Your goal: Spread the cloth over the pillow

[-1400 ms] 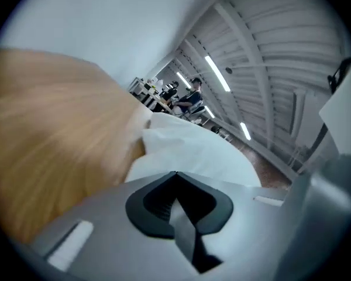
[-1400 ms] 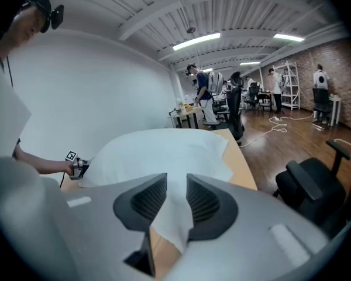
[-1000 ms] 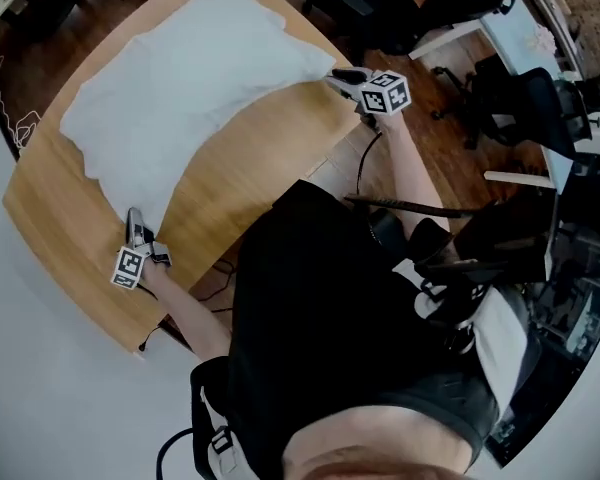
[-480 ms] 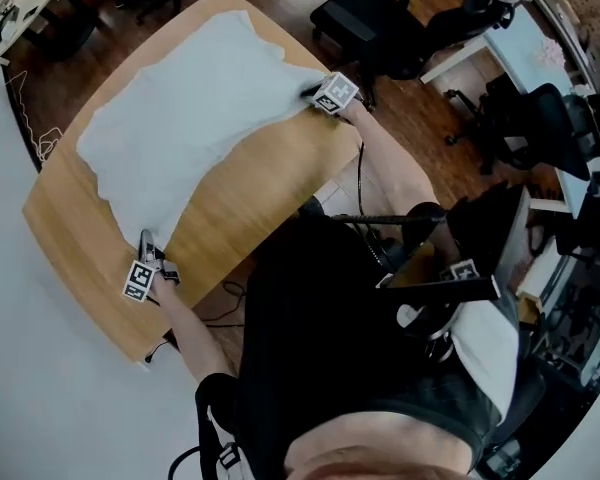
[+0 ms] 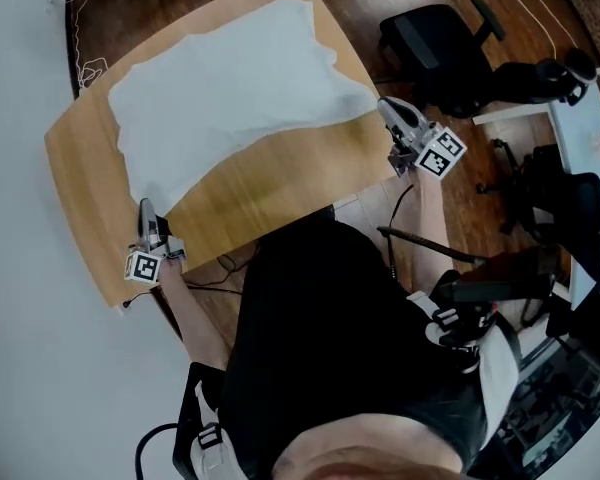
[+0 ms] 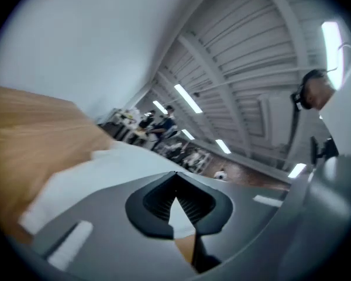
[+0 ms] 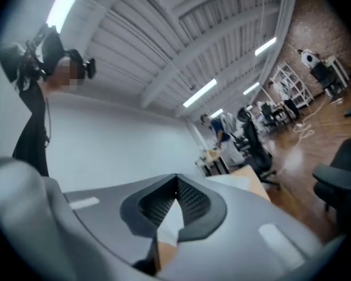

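Cloth [image 5: 230, 78] on table [image 5: 280, 183]; chair [image 5: 435, 43] right.

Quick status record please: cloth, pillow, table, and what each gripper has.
cloth: white, spread over the table's far side
pillow: cannot tell it apart under the cloth
table: wooden, near strip bare
left gripper: jaws shut on cloth's near left corner
right gripper: jaws shut on cloth's near right corner
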Demonstrator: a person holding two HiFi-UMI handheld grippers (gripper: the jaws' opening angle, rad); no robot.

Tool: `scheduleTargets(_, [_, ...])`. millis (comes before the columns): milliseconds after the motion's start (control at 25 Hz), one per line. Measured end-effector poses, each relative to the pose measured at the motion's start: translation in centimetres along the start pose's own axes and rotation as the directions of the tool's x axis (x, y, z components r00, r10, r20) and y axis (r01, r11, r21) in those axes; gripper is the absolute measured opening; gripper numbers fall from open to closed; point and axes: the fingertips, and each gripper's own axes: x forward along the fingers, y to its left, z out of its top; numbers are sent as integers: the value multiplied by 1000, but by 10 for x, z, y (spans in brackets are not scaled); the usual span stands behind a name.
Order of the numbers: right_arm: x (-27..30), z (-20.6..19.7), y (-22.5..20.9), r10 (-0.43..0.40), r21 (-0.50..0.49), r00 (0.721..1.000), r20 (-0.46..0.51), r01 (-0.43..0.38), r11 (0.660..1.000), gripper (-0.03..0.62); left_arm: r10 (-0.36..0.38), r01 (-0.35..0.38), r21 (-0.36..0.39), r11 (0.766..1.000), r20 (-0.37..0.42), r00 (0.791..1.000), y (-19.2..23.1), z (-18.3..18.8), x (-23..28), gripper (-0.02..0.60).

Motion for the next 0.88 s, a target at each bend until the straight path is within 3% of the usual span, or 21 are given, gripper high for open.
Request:
scheduleTargets(40, [11, 24, 41, 73, -38, 996, 48, -72, 997, 3, -123, 122, 22, 992, 24, 992, -53, 1, 17, 0])
scheduleTargets(80, [28, 33, 80, 150, -91, 988, 37, -147, 985, 3, -243, 242, 44, 969, 36, 969, -106, -1, 36, 0])
scheduleTargets(160, [66, 19, 151, 294, -205, 952, -87, -306, 930, 3, -452, 450, 51, 892, 64, 890, -202, -11, 74, 0])
scheduleTargets(240, [95, -6, 215, 376, -304, 896, -238, -436, 847, 3, -588, 586, 43, 809, 83, 805, -284, -20, 105, 0])
scheduleTargets(320, [110, -20, 259, 403, -398, 857, -321, -508, 764, 3, -646, 644, 55, 763, 74, 760, -336, -30, 121, 0])
scheduleTargets(520, [94, -36, 298, 364, -624, 825, -432, -565, 540, 3, -644, 644, 52, 763, 141, 752, -381, -39, 111, 0])
scheduleTargets(600, [80, -38, 300, 353, -661, 819, -451, -573, 485, 3, -632, 636, 35, 771, 173, 756, -388, -43, 103, 0])
scheduleTargets(760, [61, -41, 307, 359, -680, 833, -421, -552, 483, 3, -643, 641, 65, 765, 137, 753, -402, -54, 90, 0])
scheduleTargets(840, [59, -44, 310, 369, -659, 822, -435, -569, 492, 3, -632, 619, 131, 774, 113, 766, -404, -52, 83, 0])
scheduleTargets(880, [61, -45, 306, 363, -640, 823, -438, -569, 516, 3, -616, 594, 180, 784, 111, 780, -403, -45, 78, 12])
